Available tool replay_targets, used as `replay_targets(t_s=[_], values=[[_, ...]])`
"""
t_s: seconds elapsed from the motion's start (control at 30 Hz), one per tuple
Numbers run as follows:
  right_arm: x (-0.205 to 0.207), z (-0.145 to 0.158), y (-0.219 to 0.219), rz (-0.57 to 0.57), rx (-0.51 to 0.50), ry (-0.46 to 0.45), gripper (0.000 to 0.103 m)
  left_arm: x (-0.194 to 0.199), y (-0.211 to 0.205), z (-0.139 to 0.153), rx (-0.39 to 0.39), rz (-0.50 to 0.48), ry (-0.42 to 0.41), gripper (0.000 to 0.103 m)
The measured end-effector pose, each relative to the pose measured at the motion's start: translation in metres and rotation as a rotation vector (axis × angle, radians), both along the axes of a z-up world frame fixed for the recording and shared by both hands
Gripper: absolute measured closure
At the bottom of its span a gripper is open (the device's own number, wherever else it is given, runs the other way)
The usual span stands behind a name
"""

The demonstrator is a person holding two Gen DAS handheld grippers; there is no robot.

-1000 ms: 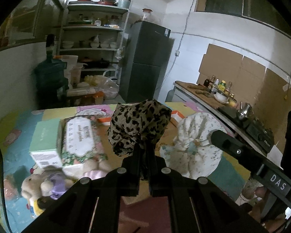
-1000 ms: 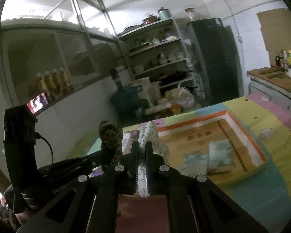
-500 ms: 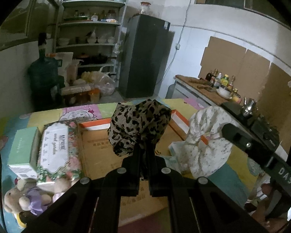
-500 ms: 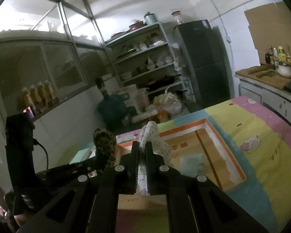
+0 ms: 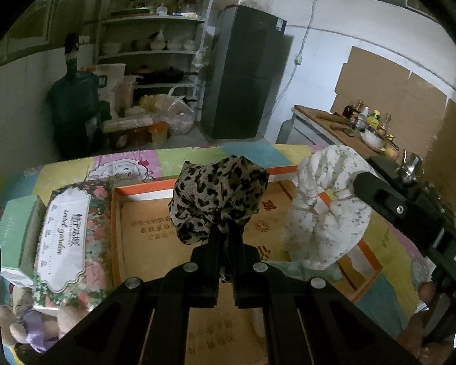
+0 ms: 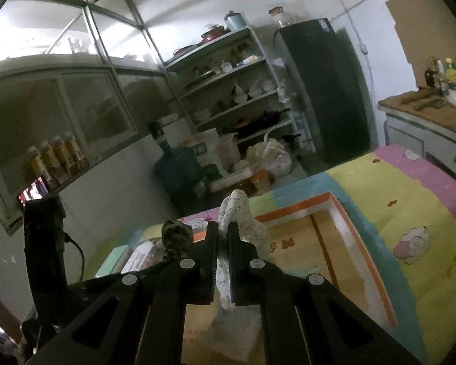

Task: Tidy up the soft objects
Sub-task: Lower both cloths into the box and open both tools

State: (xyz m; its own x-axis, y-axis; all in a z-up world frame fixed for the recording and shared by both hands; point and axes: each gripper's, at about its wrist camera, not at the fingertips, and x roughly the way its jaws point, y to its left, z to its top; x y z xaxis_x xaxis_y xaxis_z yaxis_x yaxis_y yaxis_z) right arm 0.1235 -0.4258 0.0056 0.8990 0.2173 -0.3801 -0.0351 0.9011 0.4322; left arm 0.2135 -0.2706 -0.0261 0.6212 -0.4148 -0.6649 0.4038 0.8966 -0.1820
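**Both grippers clamped on cloth above the box**

Left gripper [image 5: 225, 237] is pinching a leopard-print cloth [image 5: 219, 194] between its fingers, and I am holding that bundle bunched up over the open cardboard box [image 5: 149, 243]. Jaws are pressed tight on the fabric, with the bulk of it puffing out above the fingertips. Right gripper [image 6: 222, 237] is clenched in the same way on a white floral cloth [image 6: 240, 216], a strip of which is hanging down between its fingers. From the left wrist view, I am seeing that white floral cloth [image 5: 325, 213] dangling just to the right of the leopard one, over the right side of the box, the two bundles near each other but apart.

Beside the box on its left, a flowered tissue pack [image 5: 63, 240] is lying against the orange-edged wall, and a pale green box [image 5: 15, 234] is sitting just beyond it. A plush toy [image 5: 30, 328] is lying at the near left corner. All of this is resting on a tabletop [image 6: 395, 200] covered in a pastel patchwork cover.

Farther back, a dark water jug [image 5: 73, 112] is standing on the floor near a shelf rack [image 5: 155, 45] loaded with dishes, and a dark fridge [image 5: 243, 76] is standing to its right. A counter with bottles [image 5: 364, 118] is running along the right wall.
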Motion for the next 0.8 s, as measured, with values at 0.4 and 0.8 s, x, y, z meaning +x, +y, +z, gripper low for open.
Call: replay_targets(t_s=[0.4, 0.8], values=[[0.031, -0.031, -0.018, -0.016, 0.008, 0.104, 0.097, 0.022, -0.018, -0.028, 0.028, -0.006, 0.057, 0.097], [0.042, -0.054, -0.027, -0.050, 0.011, 0.203, 0.097, 0.032, -0.027, -0.049, 0.035, -0.024, 0.135, 0.097]])
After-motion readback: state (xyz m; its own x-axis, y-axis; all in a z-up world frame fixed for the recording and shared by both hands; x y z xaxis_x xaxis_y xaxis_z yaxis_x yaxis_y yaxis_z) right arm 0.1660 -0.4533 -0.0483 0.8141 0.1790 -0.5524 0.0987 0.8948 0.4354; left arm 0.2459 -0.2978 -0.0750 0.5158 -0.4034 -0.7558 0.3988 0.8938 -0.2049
